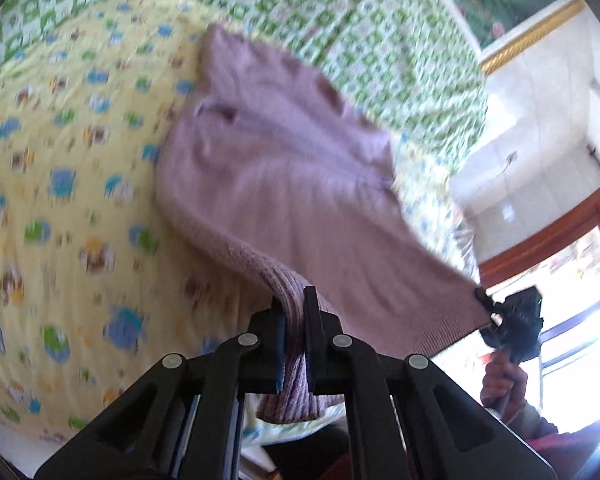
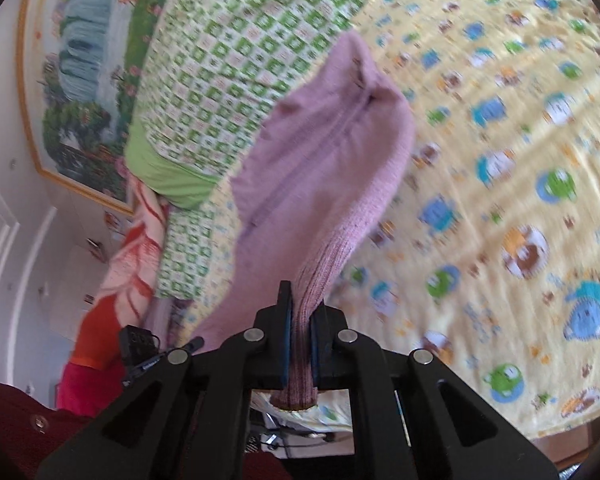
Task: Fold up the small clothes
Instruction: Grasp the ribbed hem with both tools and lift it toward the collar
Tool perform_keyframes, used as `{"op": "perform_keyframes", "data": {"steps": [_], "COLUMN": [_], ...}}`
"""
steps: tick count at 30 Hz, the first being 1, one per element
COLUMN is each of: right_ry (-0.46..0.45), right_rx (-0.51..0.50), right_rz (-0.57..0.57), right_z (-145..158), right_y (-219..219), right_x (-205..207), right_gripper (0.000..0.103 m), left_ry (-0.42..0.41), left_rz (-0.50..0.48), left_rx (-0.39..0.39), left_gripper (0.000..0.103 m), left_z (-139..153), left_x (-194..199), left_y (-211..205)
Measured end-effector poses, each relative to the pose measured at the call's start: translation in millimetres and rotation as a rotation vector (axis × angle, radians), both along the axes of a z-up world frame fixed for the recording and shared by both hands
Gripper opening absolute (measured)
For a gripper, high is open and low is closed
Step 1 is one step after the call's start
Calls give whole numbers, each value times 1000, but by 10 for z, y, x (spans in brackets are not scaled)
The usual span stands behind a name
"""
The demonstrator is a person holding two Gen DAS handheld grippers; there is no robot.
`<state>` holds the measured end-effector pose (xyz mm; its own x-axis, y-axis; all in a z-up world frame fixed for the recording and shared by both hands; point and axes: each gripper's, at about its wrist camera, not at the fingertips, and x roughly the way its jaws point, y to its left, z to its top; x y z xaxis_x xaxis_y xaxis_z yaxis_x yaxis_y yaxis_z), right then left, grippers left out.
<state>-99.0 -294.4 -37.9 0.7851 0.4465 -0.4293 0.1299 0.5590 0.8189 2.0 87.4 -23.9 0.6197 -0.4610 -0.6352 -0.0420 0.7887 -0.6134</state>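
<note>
Bed covered by yellow cartoon-print quilt (image 2: 500, 184). Green-and-white checked blanket (image 1: 380, 36) beside the quilt, toward the wall. Gold-framed landscape painting (image 2: 80, 80) on the wall behind the blanket. Red-orange floral cloth (image 2: 128, 264) below the painting, beside the blanket.

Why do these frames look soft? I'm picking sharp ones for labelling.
Left wrist view: motion blur smears the pink sweater and yellow bedspread, and the window blows out white. Right wrist view: similar smear on the bedspread; both show fisheye bending.
</note>
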Motion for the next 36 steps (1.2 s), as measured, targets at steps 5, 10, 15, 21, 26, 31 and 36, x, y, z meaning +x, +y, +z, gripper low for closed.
{"op": "perform_keyframes", "data": {"steps": [5,10,15,21,26,31,36], "right_ry": [-86,-105,-92,-77,-58,-23,14], "right_rx": [17,-15,-25,-63,-98,-137,-157], "right_rz": [-27,-56,-100,-118,-99,-84,-84], "right_z": [268,370,384,487,517,435,306], "right_y": [-151,-384,-623,-823,-917,-1051,-1188], "right_x": [284,790,1327,2079,2775,3324,3679], "right_gripper": [8,8,8,8,8,8,8], "left_ry": [-68,-104,-115,-114,-96,-74,-42], "left_rz": [53,89,137,186,218,259,273], "left_rx": [-7,44,83,110,135,146,168], "left_gripper": [5,5,5,5,5,5,5], "left_z": [211,328,414,467,442,353,172], "left_x": [342,890,1453,2147,2711,3190,3572], "left_y": [144,227,363,491,546,669,738]}}
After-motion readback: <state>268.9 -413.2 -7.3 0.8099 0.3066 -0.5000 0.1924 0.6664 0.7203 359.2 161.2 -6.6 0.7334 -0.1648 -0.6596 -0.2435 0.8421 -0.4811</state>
